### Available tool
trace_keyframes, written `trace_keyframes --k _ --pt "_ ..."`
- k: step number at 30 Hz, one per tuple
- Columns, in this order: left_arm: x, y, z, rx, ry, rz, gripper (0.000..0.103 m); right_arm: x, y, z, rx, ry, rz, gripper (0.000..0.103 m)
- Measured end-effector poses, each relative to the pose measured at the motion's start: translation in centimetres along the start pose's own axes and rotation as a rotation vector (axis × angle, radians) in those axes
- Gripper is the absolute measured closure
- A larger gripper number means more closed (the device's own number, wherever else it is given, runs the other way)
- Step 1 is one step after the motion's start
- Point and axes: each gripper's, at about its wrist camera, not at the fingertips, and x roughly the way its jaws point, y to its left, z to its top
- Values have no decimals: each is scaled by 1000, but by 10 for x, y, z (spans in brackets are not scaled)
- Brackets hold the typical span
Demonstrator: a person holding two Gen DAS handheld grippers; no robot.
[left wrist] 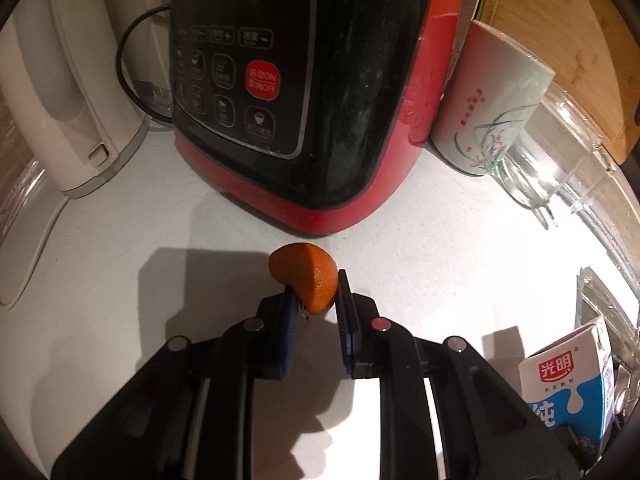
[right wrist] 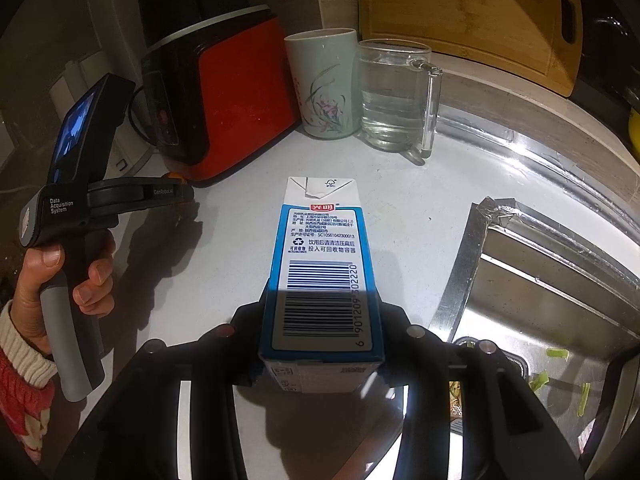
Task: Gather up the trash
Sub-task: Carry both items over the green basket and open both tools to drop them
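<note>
Bench (right wrist: 400, 184): white top, crowded along the back. Sink (right wrist: 560, 280) at its right end, green scraps lying in the basin; no bin shows in either view.

Red-and-black appliance (left wrist: 320, 120) stands at the back, kettle (left wrist: 72, 100) to its left in the left wrist view, flowered cup (right wrist: 324, 84) and glass mug (right wrist: 392, 96) touching side by side to its right, cutting board (right wrist: 460, 12) leaning behind them.

Carton (right wrist: 320, 272): blue-and-white milk box, clamped across its sides in the right tool (right wrist: 320, 360), barcode face up, seemingly raised off the bench.

Peel (left wrist: 306, 276): orange piece of citrus skin, pinched between the blue pads (left wrist: 344, 312) of the left tool (left wrist: 314, 300), just in front of the appliance base. Its shadow on the bench suggests it hangs clear of the surface. The person's hand (right wrist: 60, 280) grips that tool's handle.

Progress, judged: both visible trash items are picked up, one per tool. Left to do: carry them to a bin, wherever it is, and drop them. The sink scraps may count as trash too; cannot tell.
</note>
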Motion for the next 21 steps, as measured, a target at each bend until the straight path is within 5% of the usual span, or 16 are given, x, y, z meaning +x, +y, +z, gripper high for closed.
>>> trace_keyframes --k 10,21 --pt "-80 -1 -71 33 -21 -1 85 -54 27 -45 -24 -6 53 61" --pt "-174 6 -200 18 22 -14 85 -133 44 -138 -20 58 98 61"
